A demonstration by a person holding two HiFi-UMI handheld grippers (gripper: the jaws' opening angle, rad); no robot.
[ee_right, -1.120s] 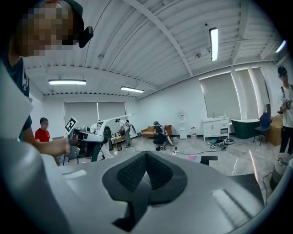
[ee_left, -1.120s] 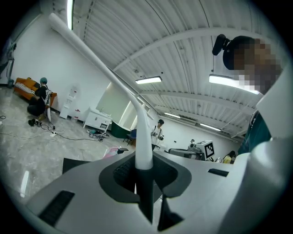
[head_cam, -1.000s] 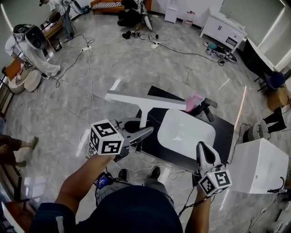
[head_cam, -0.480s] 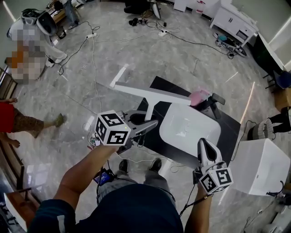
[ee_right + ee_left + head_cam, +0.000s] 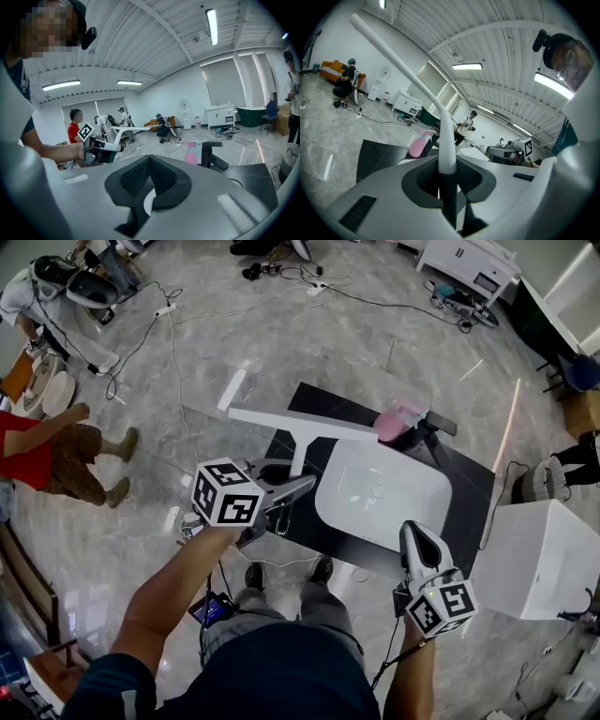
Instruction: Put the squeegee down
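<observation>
The squeegee point(image 5: 302, 426) is white, with a long blade and a short handle, and hangs above the left end of the black counter point(image 5: 469, 493). My left gripper point(image 5: 298, 491) is shut on its handle. In the left gripper view the handle point(image 5: 446, 152) stands upright between the jaws, and the blade slants up to the left. My right gripper point(image 5: 419, 538) hovers over the counter's near edge, right of the white basin point(image 5: 380, 493). Its jaws are shut with nothing in them, as the right gripper view point(image 5: 149, 187) shows.
A pink spray bottle point(image 5: 398, 421) and a black faucet point(image 5: 433, 427) stand at the counter's far side. A white box point(image 5: 539, 559) sits to the right. Cables point(image 5: 178, 352) trail over the marble floor. A person in red point(image 5: 37, 442) stands at the left.
Both grippers have sunk a little, the left one carrying the squeegee down with it. A person in red has come into view at the left.
</observation>
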